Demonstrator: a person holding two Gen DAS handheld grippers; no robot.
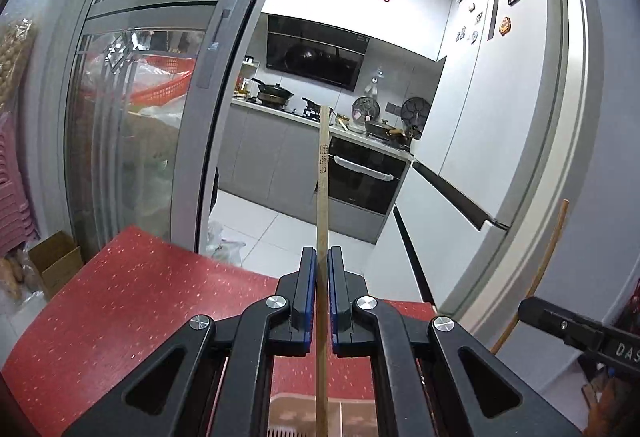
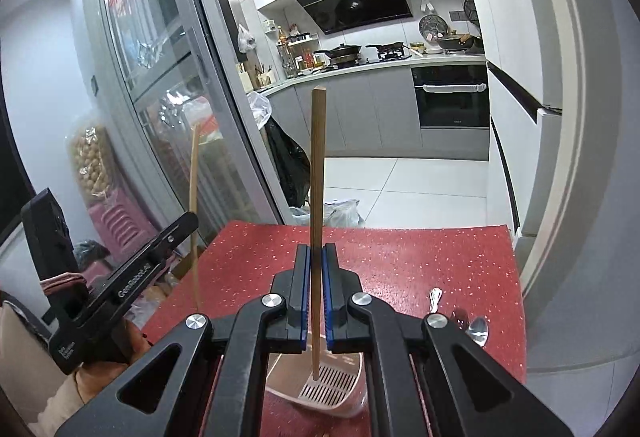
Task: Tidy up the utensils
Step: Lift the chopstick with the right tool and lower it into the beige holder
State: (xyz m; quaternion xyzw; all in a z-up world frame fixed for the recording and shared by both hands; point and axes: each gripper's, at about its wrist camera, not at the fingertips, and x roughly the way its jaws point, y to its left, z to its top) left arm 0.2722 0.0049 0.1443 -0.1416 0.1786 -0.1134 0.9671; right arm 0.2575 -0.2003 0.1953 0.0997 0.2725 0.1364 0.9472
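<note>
Above the red speckled table (image 2: pixel 400 265), each gripper is closed on one bamboo chopstick held upright. The left gripper (image 1: pixel 322 297) is clamped on the printed chopstick (image 1: pixel 323 173), which carries a burnt-in mark near its top, and the right gripper (image 2: pixel 316 293) is clamped on the plain chopstick (image 2: pixel 317 157), whose lower tip is seen over the slotted floor of the pale utensil holder (image 2: pixel 348 369) standing on the table directly under the jaws. Whether that tip rests on the slots or hangs just above them cannot be told. Two metal spoons (image 2: pixel 476 329) lie on the table to the right of the holder, not yet sorted. The step in hand is judged to be the dropping of both chopsticks into the holder. It would be done well if each stick were kept vertical, lowered until its tip is well inside the rim, and only then released, so that it is not tipped out or bounced off the edge; the two grippers, near one another, should be kept from colliding. In the left view only a cropped strip of the holder is shown at the bottom edge, so the printed chopstick's lower end is hidden. The holder's full shape and any dividers are cut off by the gripper bodies, and the spoon handles are partly covered.
</note>
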